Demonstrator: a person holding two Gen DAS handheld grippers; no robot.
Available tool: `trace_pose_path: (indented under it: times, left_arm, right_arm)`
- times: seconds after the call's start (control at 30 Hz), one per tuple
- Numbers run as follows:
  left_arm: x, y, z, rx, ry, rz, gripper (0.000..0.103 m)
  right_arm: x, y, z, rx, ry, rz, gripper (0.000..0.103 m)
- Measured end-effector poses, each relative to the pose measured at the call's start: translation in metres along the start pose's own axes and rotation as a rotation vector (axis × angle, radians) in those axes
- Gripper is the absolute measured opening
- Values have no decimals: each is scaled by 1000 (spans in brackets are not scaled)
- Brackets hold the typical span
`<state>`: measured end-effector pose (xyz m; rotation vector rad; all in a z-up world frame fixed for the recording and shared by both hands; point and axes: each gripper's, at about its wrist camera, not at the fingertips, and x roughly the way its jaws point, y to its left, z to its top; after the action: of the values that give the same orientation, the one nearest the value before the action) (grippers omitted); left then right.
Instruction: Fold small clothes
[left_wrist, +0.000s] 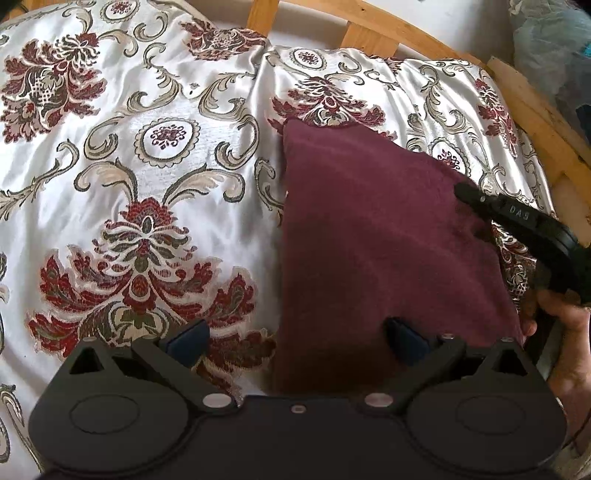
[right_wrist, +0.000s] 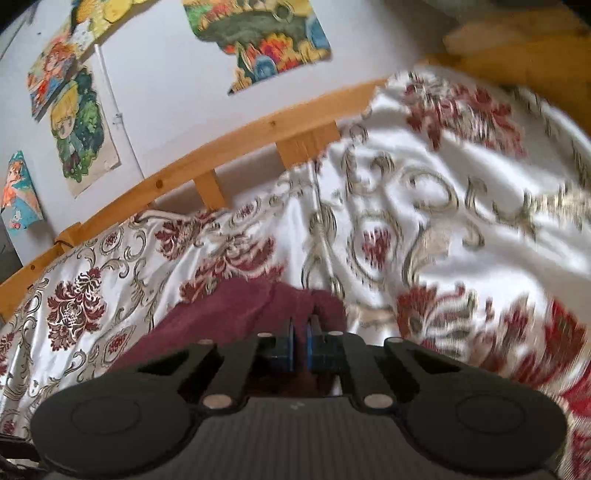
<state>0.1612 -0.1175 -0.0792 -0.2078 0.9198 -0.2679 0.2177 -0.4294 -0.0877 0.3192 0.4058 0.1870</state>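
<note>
From your left wrist camera, your left gripper (left_wrist: 295, 336) hangs over the bed with its jaws spread wide and nothing pinched between them. The maroon cloth (left_wrist: 380, 236) lies on the white floral bedspread (left_wrist: 147, 147), right of the middle, its near edge running under the gap between your blue pads (left_wrist: 188, 341); the right pad sits over the cloth, the left over the bedspread. At the right edge your right gripper (left_wrist: 461, 192) reaches in with its tip at the cloth's far right border, and your hand (left_wrist: 565, 332) shows behind it. A wooden bed rail (left_wrist: 406, 33) curves along the top.

From your right wrist camera, your right gripper (right_wrist: 300, 332) has its jaws drawn almost together, only a thin slit between the blue pads (right_wrist: 284, 343). The maroon cloth (right_wrist: 229, 314) lies directly under and ahead of the tips; a fold of it rises at the slit, though you cannot tell for sure that it is pinched. The bedspread (right_wrist: 461, 221) is blurred on the right. The wooden rail (right_wrist: 221, 147) and colourful pictures (right_wrist: 258, 33) on the wall (right_wrist: 166, 92) fill the top.
</note>
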Motion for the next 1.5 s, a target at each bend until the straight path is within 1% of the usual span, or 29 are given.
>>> trace_pose_path:
  times: [0.1, 0.13, 0.17, 0.2, 0.23, 0.27, 0.33, 0.37, 0.43, 0.47, 0.5, 0.53, 0.63, 0.7, 0.8, 0.93, 1.03, 1.1, 1.17, 1.27, 1.37, 1.4, 1.5]
  left_arm:
    - [1, -3, -1, 11, 0, -5, 102]
    - [1, -3, -1, 16, -1, -3, 102]
    - [1, -4, -1, 21, -3, -1, 102]
    - [0, -4, -1, 25, -4, 0, 102]
    - [0, -3, -1, 26, -4, 0, 102]
    - [0, -3, -1, 27, -4, -1, 102]
    - [0, -3, -1, 25, -2, -3, 102]
    - [-1, -3, 0, 25, -2, -5, 102]
    - [-2, -2, 1, 29, -5, -11, 102]
    - [-3, -2, 3, 33, -6, -17, 102]
    - [-4, -2, 4, 38, -8, -29, 102]
    - [-5, -2, 7, 44, -12, -48, 102]
    - [-8, -2, 13, 48, -29, -108, 102]
    - [-10, -1, 18, 44, -50, -136, 102]
    - [-7, 3, 27, 18, -58, -99, 102]
    - [1, 15, 37, -19, -44, -45, 102]
    - [9, 22, 39, -40, -2, -56, 102]
    - [12, 22, 38, -39, 3, -53, 102]
    - [13, 20, 36, -28, 0, -46, 102]
    - [14, 15, 33, -2, -7, -32, 102]
    - [15, 11, 32, 27, -11, -22, 102]
    - [15, 10, 32, 33, -10, -19, 102]
    - [17, 8, 33, 30, 2, -20, 102]
  right_arm:
    - [7, -4, 3, -10, 20, 1, 8]
    - [9, -6, 2, 8, 35, 8, 10]
    - [12, -10, 1, 37, 55, 7, 13]
    - [12, -14, 0, 67, 63, 10, 29]
    - [11, -18, -1, 95, 63, 18, 41]
    - [11, -21, -1, 116, 67, 29, 44]
    - [11, -29, 0, 163, 87, 69, 62]
    - [11, -32, 0, 193, 91, 88, 68]
    - [11, -36, 0, 245, 110, 151, 87]
    - [12, -37, 0, 260, 132, 186, 92]
    - [11, -36, -1, 264, 142, 207, 98]
    - [11, -33, -1, 258, 151, 218, 102]
    - [16, -26, -2, 233, 206, 227, 103]
    - [19, -23, -6, 207, 226, 220, 103]
    - [20, -18, -7, 161, 235, 207, 103]
    - [16, -17, -8, 178, 240, 210, 103]
    - [15, -14, -9, 156, 245, 203, 103]
    - [16, -8, -10, 116, 249, 184, 103]
    - [17, -2, -12, 52, 260, 132, 101]
    - [17, 7, -17, -26, 256, 97, 99]
    - [14, 7, -18, -26, 248, 91, 95]
    - [13, 6, -19, -21, 243, 90, 92]
    - [12, 3, -19, -8, 233, 87, 86]
